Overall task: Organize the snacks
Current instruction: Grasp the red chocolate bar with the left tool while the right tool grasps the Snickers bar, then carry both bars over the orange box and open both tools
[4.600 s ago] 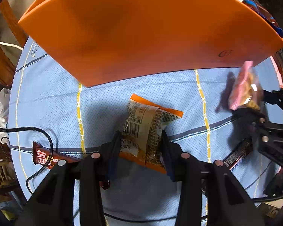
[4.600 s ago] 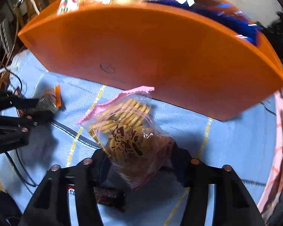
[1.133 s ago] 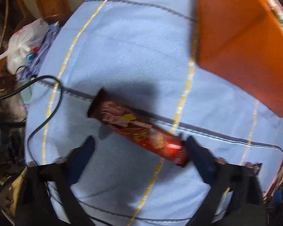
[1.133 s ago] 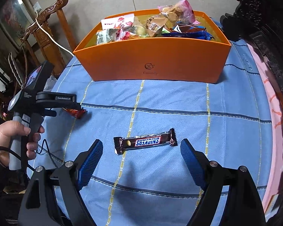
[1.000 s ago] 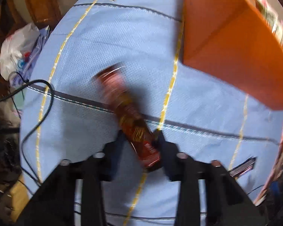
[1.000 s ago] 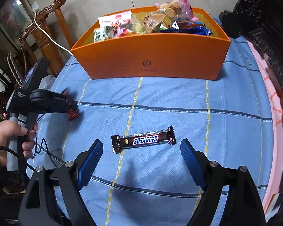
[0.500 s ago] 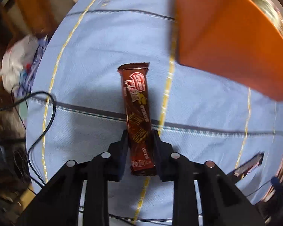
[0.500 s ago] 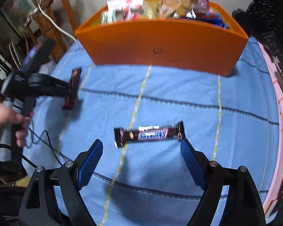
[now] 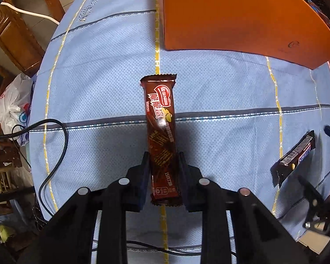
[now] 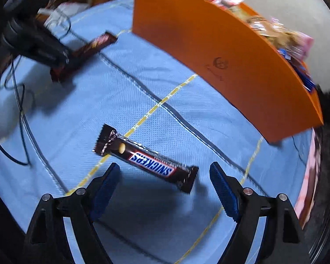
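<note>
orange box (image 9: 242,15): top and far side cut off by the frame, inside hidden
snacks in box (image 10: 275,30): motion-blurred, labels unreadable
left gripper (image 10: 61,55): blurred, mostly dark (right wrist view)
right gripper (image 9: 319,171): smeared at frame edge, only fingers show
black cable (image 9: 55,154): runs out of frame

An orange box (image 9: 242,15) stands on pale blue cloth (image 9: 103,70) crossed by yellow and dark stripes.

Your wafer bar (image 9: 161,129) and Snickers bar (image 10: 145,159) wear glossy film wrappers; the table's blue cloth (image 9: 103,70) looks matt, dimpled; the orange box (image 9: 231,15) smooth, matt.
</note>
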The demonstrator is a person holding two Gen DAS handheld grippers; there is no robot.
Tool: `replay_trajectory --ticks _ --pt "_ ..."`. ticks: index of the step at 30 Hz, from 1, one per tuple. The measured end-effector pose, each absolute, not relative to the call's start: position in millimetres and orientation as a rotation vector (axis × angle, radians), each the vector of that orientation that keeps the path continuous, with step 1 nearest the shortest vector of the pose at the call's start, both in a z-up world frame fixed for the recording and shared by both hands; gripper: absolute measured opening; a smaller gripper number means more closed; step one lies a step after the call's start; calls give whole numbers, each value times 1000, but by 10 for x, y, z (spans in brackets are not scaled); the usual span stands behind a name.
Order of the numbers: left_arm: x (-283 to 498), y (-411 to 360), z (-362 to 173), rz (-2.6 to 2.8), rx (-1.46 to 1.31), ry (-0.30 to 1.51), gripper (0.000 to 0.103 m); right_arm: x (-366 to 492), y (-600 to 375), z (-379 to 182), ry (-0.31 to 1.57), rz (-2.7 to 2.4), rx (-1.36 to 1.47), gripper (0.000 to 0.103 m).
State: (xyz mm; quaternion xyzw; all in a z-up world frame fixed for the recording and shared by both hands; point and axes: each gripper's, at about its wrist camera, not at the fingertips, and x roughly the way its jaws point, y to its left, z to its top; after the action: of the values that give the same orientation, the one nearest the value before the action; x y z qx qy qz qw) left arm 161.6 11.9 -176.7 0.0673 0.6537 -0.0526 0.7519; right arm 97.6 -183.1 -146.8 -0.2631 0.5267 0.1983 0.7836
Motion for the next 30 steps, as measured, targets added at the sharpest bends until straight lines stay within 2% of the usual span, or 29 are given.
replay_trajectory --ticks 10,12,14,15,17,19,30 --pt "1638 198 -1723 -109 125 1430 25 1164 -1666 -1664 1223 532 -605 79" --pt "1641 208 -1744 -106 125 1428 25 1203 -1676 -1666 1252 550 -579 71" --pt "1644 207 -1741 -105 128 1428 25 1255 -1716 -1663 1300 580 -499 47" --pt "1640 200 -1738 -106 126 1428 25 1301 -1738 -1658 1310 571 -476 42" --pt "1637 215 -1741 -110 120 1427 25 1339 -1747 -1642 1321 550 -457 23" --pt "1630 219 -1735 -115 122 1424 25 1372 -1801 -1629 1340 525 -397 17" --pt "1546 357 -1615 -145 49 1426 24 1283 -2207 -1321 1283 424 -72 17"
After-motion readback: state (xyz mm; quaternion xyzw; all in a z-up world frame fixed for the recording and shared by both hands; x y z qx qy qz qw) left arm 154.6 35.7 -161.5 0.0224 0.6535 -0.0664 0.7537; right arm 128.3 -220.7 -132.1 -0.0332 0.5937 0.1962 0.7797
